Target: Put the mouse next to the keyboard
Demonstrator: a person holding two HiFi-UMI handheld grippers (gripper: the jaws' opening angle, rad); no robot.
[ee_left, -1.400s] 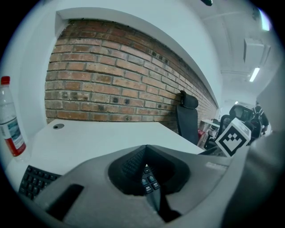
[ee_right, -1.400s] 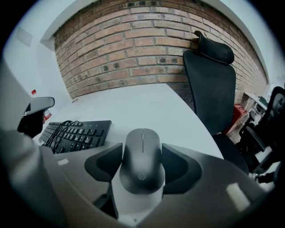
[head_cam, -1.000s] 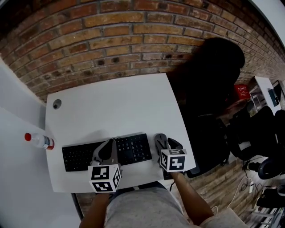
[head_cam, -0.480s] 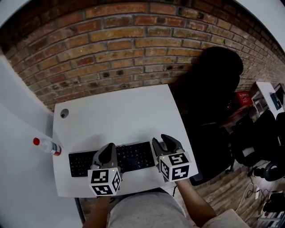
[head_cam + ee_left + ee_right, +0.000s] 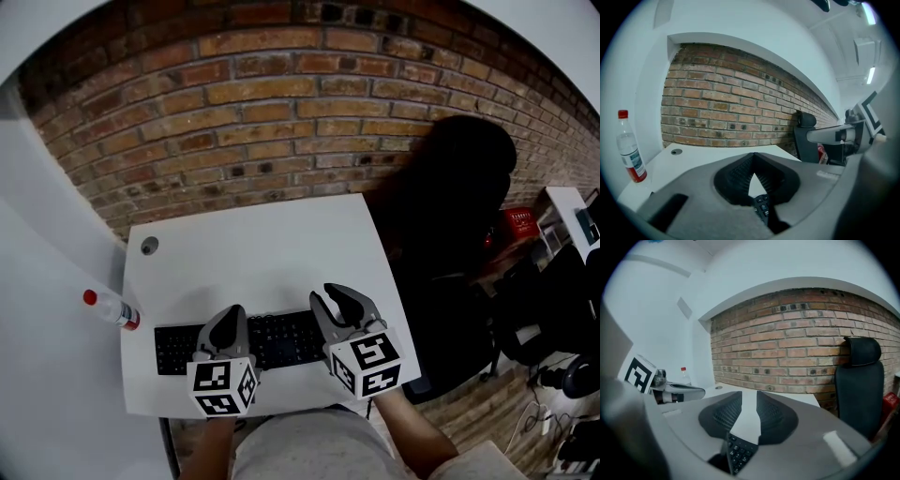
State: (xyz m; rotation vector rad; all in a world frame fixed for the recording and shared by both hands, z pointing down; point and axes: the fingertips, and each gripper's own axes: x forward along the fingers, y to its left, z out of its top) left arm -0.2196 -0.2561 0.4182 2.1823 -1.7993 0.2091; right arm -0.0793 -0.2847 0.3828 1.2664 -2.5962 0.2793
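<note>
Left gripper (image 5: pixel 230 314): jaws clenched tip to tip, nothing held; in the head view it overlaps the middle of the keyboard (image 5: pixel 279 341) and hides some keys.

Right gripper (image 5: pixel 330 295): jaws a narrow slit apart, just been closing, released, nothing between them; its own view shows only the table (image 5: pixel 262 248) and the keyboard's right end through the gap.

Keyboard: lies along the table's near edge.

Mouse: no view shows it; the right gripper and its marker cube (image 5: pixel 364 363) cover the table just right of the keyboard.

Around: bottle (image 5: pixel 112 309), red cap, at the table's left edge; grommet (image 5: pixel 148 246) in the far left corner; black chair (image 5: pixel 450 225) right of the table; brick wall (image 5: pixel 281 112) behind.
</note>
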